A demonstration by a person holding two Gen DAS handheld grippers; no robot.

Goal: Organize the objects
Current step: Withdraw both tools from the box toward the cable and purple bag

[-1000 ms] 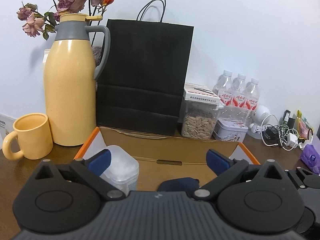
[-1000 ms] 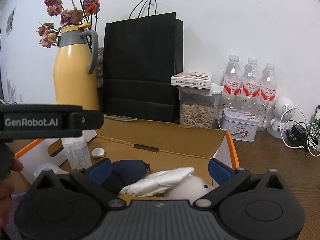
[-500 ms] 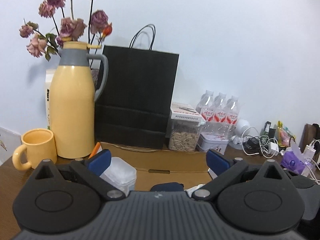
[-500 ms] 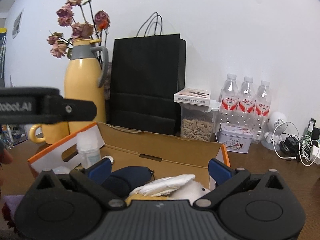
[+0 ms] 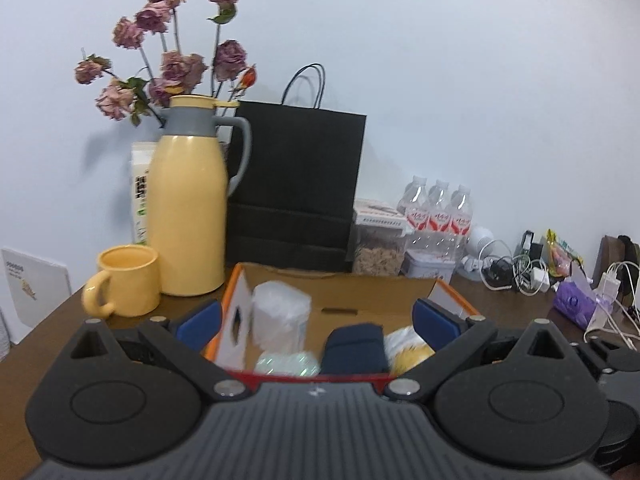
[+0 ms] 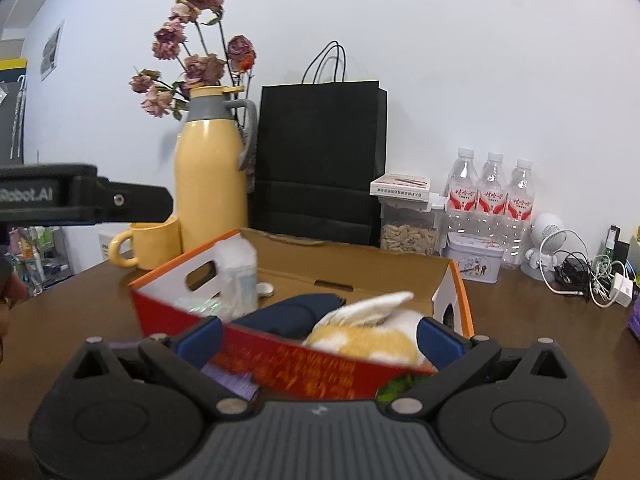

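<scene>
An open cardboard box [image 5: 352,292] [image 6: 360,256] with orange and red walls stands on the brown table. It holds a white plastic container [image 5: 282,316] [image 6: 236,276], a dark blue pouch [image 5: 352,350] [image 6: 296,314], a yellow and white plush toy [image 5: 408,350] [image 6: 368,332] and a clear crinkled item [image 5: 286,364]. My left gripper [image 5: 316,322] is open and empty, in front of the box. My right gripper [image 6: 320,338] is open and empty, just before the box's red front wall. The left gripper's body [image 6: 80,200] shows at the left of the right wrist view.
Behind the box stand a yellow thermos [image 5: 188,208] with dried roses, a yellow mug [image 5: 126,286], a black paper bag [image 5: 296,188], a seed jar [image 6: 408,228], three water bottles [image 6: 492,204] and a tin [image 6: 474,262]. Cables and chargers [image 6: 588,276] lie at the right.
Both grippers have pulled back and up from the box. The box's red front wall and the whole flower bunch now show. Both stay open.
</scene>
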